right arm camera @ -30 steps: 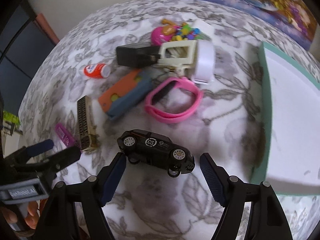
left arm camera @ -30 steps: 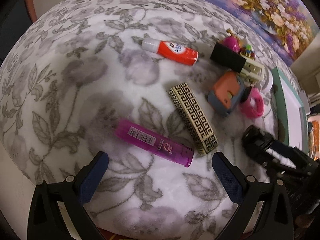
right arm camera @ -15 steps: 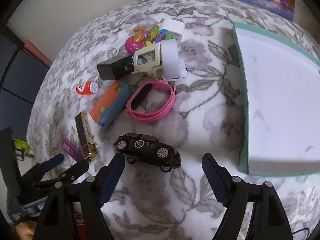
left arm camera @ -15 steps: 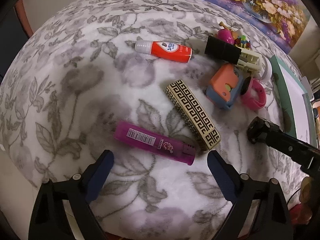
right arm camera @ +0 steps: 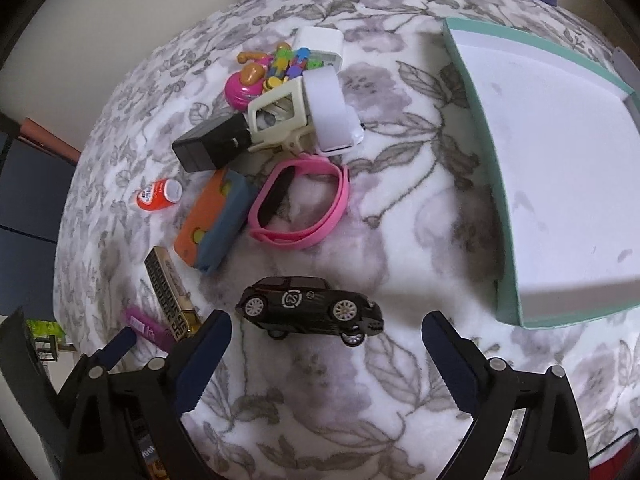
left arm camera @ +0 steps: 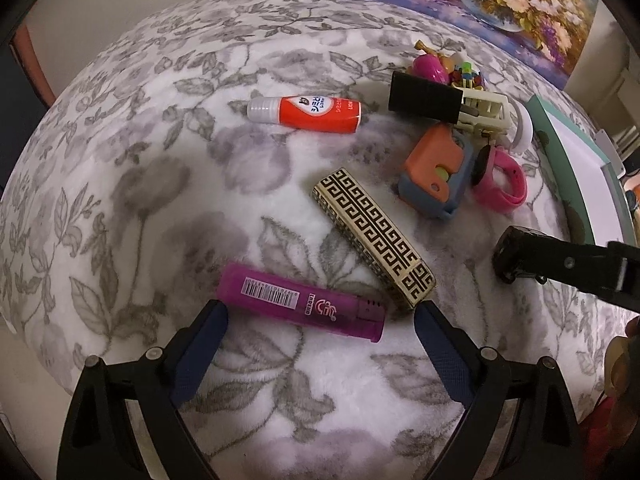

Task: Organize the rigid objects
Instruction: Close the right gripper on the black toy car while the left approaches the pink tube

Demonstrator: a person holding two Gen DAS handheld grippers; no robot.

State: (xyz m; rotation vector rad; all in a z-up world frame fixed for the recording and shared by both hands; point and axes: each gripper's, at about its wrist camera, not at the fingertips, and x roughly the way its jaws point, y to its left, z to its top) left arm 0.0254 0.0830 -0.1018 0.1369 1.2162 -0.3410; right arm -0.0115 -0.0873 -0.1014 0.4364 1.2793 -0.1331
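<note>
My left gripper (left arm camera: pixel 320 312) is open just in front of a purple lighter (left arm camera: pixel 300 306) lying on the flowered cloth; a gold and black patterned case (left arm camera: pixel 372 236) lies beside it. My right gripper (right arm camera: pixel 326 326) is open just in front of a black toy car (right arm camera: pixel 310 310). The teal-rimmed white tray (right arm camera: pixel 560 168) stands empty at the right. A red glue bottle (left arm camera: pixel 308 114), an orange and blue case (left arm camera: pixel 438 170), a pink wristband (right arm camera: pixel 300 204) and a black block (right arm camera: pixel 216 148) lie farther back.
A cream plastic tool (right arm camera: pixel 280 120), a white box (right arm camera: pixel 320 44) and a pile of small coloured toys (right arm camera: pixel 272 68) crowd the back. A flower painting (left arm camera: pixel 480 4) leans against the wall. The right gripper's finger (left arm camera: pixel 560 264) reaches into the left wrist view.
Both grippers have pulled up and back a little; the views show more of the table. The lighter and the car lie where they were. Both grippers stay open.
</note>
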